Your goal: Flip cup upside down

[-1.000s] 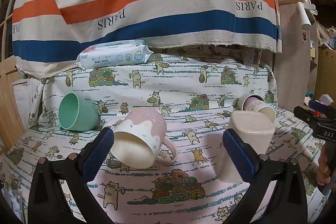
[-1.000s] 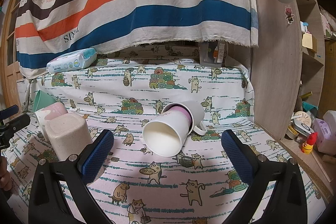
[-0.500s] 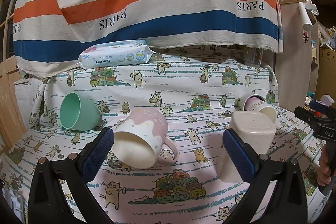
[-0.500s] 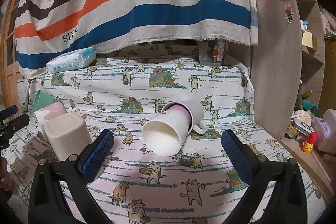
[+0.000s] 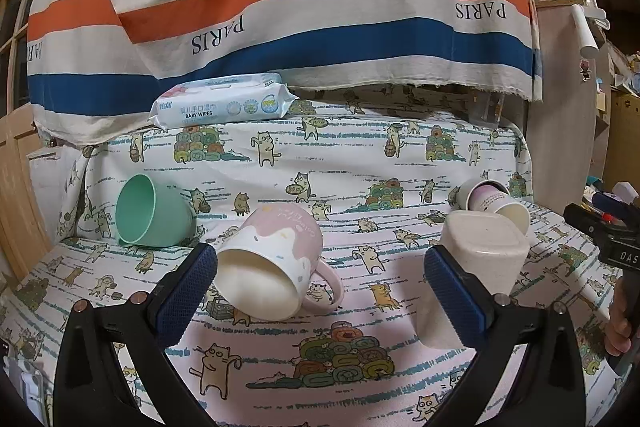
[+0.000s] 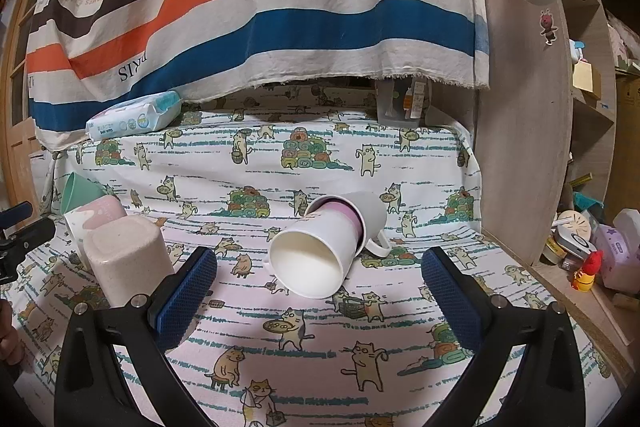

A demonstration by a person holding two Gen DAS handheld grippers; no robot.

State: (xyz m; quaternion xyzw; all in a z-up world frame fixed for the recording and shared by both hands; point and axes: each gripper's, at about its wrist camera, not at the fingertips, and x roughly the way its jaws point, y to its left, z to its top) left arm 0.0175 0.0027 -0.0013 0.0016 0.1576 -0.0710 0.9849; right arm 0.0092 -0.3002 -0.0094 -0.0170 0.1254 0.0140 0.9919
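A pink and white mug (image 5: 272,263) lies on its side on the cat-print cloth, mouth toward me, between the fingers of my open left gripper (image 5: 320,283). A white and purple mug (image 6: 328,247) lies on its side, mouth toward me, between the fingers of my open right gripper (image 6: 320,283); it also shows in the left wrist view (image 5: 494,205). A beige square cup (image 5: 476,259) stands upside down, also in the right wrist view (image 6: 126,259). A mint green cup (image 5: 150,213) lies on its side at the left.
A pack of baby wipes (image 5: 222,105) lies at the back under a striped hanging cloth (image 5: 280,7). A wooden panel (image 6: 524,127) and a cluttered shelf (image 6: 592,247) stand at the right. The cloth-covered table (image 6: 320,347) extends in front.
The left wrist view has shifted slightly; the cups look a little lower and nearer. The right gripper has barely moved. Both grippers stay open.
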